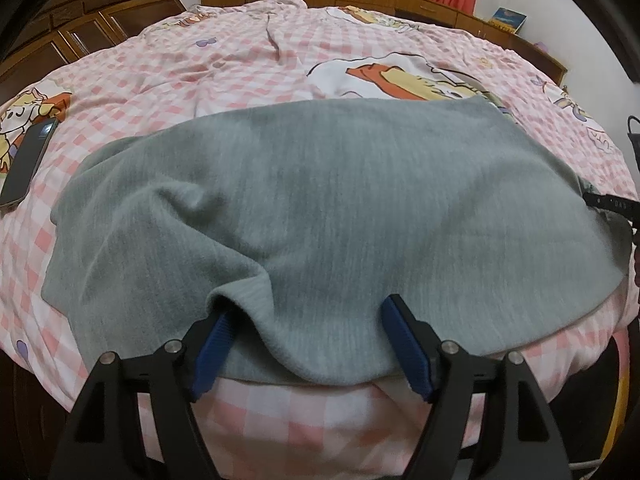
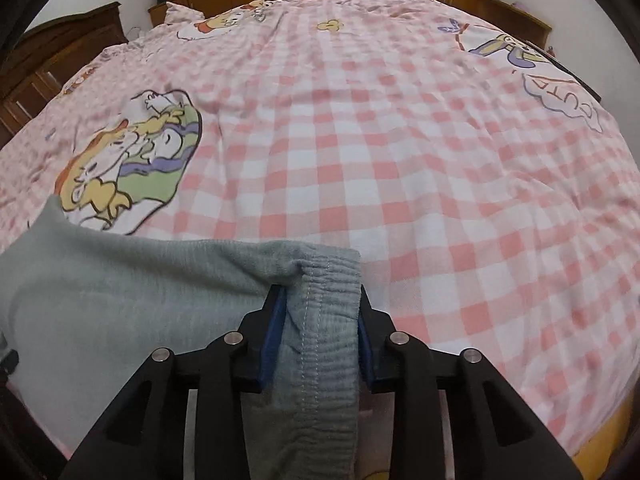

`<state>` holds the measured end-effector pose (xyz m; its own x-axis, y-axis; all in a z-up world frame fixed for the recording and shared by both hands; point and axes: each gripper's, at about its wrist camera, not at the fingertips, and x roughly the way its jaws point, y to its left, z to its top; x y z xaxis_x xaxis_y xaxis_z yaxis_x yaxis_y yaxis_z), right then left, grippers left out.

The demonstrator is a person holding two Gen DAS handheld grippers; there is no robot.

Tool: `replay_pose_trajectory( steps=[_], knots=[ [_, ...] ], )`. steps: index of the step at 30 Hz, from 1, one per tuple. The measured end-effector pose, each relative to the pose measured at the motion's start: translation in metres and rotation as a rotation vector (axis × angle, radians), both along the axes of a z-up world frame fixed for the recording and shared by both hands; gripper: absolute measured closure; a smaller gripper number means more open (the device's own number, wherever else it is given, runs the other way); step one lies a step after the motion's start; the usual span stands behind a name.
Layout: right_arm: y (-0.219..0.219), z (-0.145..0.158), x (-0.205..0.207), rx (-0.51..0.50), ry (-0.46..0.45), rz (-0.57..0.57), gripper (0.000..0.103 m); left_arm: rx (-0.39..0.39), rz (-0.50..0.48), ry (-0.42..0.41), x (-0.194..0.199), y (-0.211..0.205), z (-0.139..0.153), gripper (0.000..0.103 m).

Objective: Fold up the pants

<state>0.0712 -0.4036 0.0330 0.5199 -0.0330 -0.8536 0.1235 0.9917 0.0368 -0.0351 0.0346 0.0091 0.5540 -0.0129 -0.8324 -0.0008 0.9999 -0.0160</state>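
On the bed's pink-and-white checked cartoon-print quilt (image 1: 248, 64) lies a dark flat smartphone (image 1: 28, 164), out at about 10 o'clock in the left wrist view, well apart from the work. The grey-green ribbed knit pants (image 1: 320, 200) spread across the near half of the bed, their long axis running 9 to 3 o'clock — crosswise to both tools.

The left gripper (image 1: 306, 320) stands with its blue-padded fingers (image 1: 404, 344) wide; the near hem of the pants droops between them at 12 o'clock, and one pad is tucked under a raised ripple of cloth. It looks poised over the edge but not pinching it.

The right gripper (image 2: 320, 320) has its fingers narrowed onto the gathered, stitched waistband (image 2: 328, 312) — cloth fills the gap, so I judge it held. From there the body of the pants runs off toward 9 o'clock, with bare quilt from 12 round to 3.

The fold probably turns on this: the garment lies between the two grippers, so the right end would be carried toward 9 o'clock, over to the left one.
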Motion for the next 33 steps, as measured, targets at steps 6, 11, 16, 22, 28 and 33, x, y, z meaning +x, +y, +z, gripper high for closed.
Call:
replay_pose_trajectory(
  steps=[6, 11, 16, 22, 28, 33],
  knots=[
    [0.013, 0.05, -0.03, -0.142, -0.075, 0.031, 0.063, -0.028, -0.015, 0.012, -0.007, 0.01, 0.011, 0.026],
    [0.05, 0.065, -0.055, -0.104, -0.095, 0.106, 0.048, -0.021, -0.013, -0.015, -0.02, 0.024, 0.021, 0.026],
    [0.118, 0.042, -0.075, 0.002, -0.022, 0.229, 0.048, -0.07, 0.022, -0.024, -0.025, 0.045, 0.024, 0.026],
    [0.186, 0.006, -0.078, 0.065, 0.025, 0.292, 0.048, -0.115, 0.019, -0.006, -0.025, 0.059, 0.016, 0.025],
    [0.215, -0.021, -0.076, 0.039, 0.021, 0.235, 0.033, -0.358, 0.114, -0.012, -0.029, 0.091, -0.004, 0.018],
    [0.221, -0.028, -0.078, 0.012, -0.007, 0.209, 0.024, -0.639, 0.198, -0.026, -0.035, 0.121, -0.015, 0.01]
  ],
)
